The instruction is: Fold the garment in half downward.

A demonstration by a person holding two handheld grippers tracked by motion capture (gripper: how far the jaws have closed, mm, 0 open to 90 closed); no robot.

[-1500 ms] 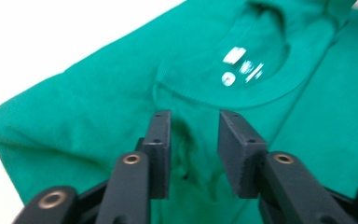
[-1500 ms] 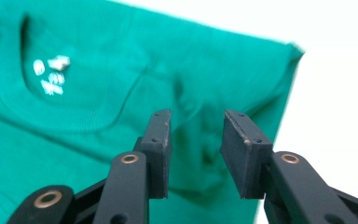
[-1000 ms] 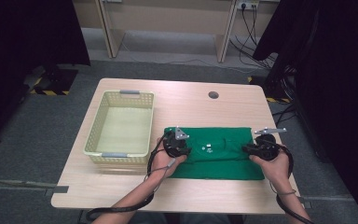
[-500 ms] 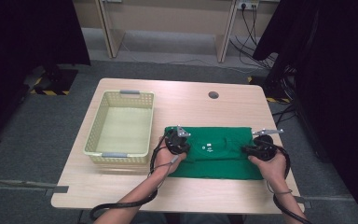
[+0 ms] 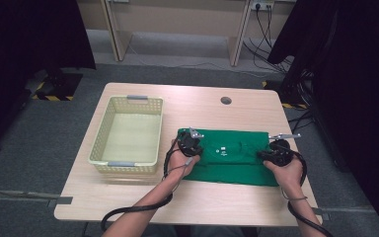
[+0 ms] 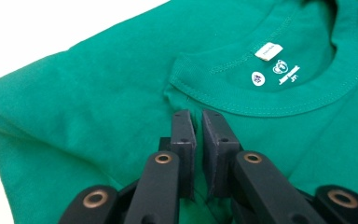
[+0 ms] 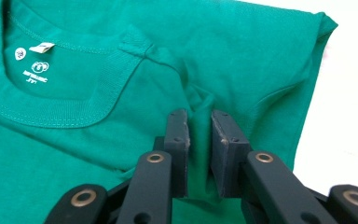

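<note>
High view shows one yellow plastic basket (image 5: 128, 136), one green T-shirt (image 5: 232, 160) and two grippers on one wooden table (image 5: 128, 202).

On the left stands the basket, near the table's left edge. Its right wall is just beside the shirt's left edge. Next comes the shirt. It lies flat and folded on the right half of the table, with its neck hole (image 5: 229, 148) in the middle. Its right edge is near the table's right edge.

At the shirt's left end, the left gripper (image 5: 191, 144) has just been closing. In the left gripper view its two black jaws pinch a small fold of green cloth beside the collar (image 6: 242, 105), so it is grasping the shirt. At the shirt's right end, the right gripper (image 5: 272, 154) has also been closing. In the right gripper view its jaws squeeze a raised fold of cloth (image 7: 200, 109) near the sleeve edge.

Bare wood lies open behind the shirt, around one small round hole (image 5: 225, 100), and along the front edge too.

Grey carpet (image 5: 34, 148) covers the floor. Black curtains (image 5: 24, 44) hang on both sides.
</note>
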